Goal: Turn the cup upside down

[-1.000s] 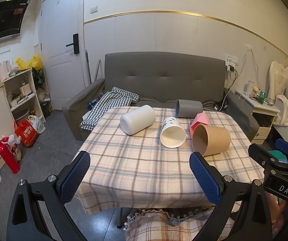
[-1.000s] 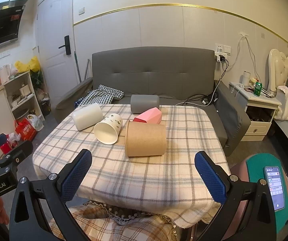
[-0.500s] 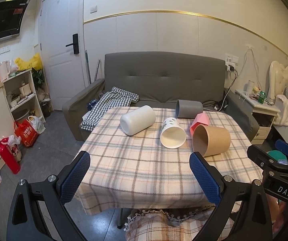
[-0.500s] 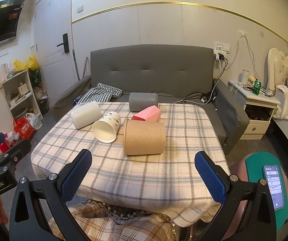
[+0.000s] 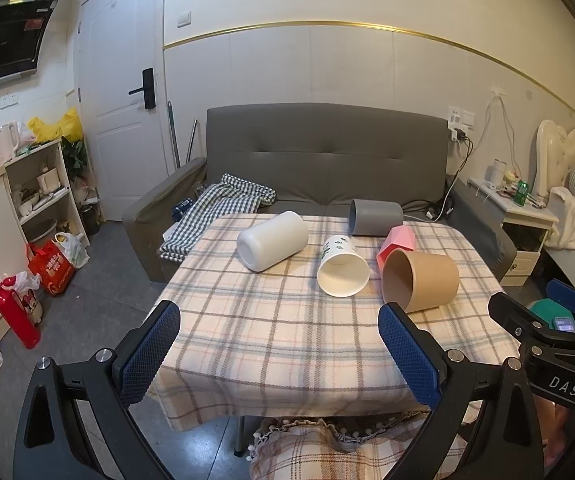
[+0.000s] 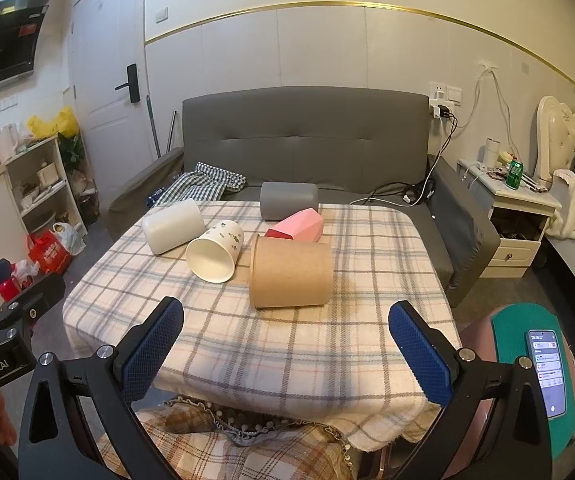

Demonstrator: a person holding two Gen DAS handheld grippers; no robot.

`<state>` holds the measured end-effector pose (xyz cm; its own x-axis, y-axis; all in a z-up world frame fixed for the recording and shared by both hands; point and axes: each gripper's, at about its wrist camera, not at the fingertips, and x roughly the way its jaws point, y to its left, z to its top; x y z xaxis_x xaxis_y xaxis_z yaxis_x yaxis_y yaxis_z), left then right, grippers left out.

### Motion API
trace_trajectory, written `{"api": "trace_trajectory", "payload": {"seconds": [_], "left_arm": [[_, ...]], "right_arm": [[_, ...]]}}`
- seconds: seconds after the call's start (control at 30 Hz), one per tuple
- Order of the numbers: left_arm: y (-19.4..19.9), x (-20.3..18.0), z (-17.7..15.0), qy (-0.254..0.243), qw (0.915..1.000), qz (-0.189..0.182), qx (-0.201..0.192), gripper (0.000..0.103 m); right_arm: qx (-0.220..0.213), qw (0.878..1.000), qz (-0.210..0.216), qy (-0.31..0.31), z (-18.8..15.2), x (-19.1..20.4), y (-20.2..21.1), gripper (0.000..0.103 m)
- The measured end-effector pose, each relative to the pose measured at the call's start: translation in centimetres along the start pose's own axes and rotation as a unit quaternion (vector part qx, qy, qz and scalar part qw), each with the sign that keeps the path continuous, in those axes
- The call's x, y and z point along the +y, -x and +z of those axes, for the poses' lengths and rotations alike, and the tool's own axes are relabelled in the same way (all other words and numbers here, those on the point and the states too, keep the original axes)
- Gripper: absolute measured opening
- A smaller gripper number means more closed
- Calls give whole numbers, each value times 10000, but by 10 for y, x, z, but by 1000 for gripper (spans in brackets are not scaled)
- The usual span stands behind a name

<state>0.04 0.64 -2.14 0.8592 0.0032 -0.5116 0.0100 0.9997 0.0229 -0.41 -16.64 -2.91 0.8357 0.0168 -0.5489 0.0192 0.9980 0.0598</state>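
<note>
Cups lie on their sides on the table: brown, white, pink, grey. My left gripper and right gripper are both wide open, holding nothing.

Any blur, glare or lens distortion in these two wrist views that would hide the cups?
Left wrist view: sharp, dim even indoor light, strong fisheye bend in the gold wall trim, dark corners; brown paper cup clear. Right wrist view: the same; phone screen glows without glare; white paper cup crisp.
</note>
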Motion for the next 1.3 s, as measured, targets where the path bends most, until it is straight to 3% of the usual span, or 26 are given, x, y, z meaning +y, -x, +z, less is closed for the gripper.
{"api": "trace_trajectory", "payload": {"seconds": [0.83,1.07,1.3], "left_arm": [[-19,-4,20,55,9997,-91,240,102],[-62,-3,46,-44,9982,-88,585,102],[-125,-5,75,-78,9959,8,903,102]], "right_arm": [[194,9998,46,2,7,2,-9,103],[512,9986,-95,-119,41,-8,-36,103],[1035,9941,-269,-205,99,-18,-104,103]]}}
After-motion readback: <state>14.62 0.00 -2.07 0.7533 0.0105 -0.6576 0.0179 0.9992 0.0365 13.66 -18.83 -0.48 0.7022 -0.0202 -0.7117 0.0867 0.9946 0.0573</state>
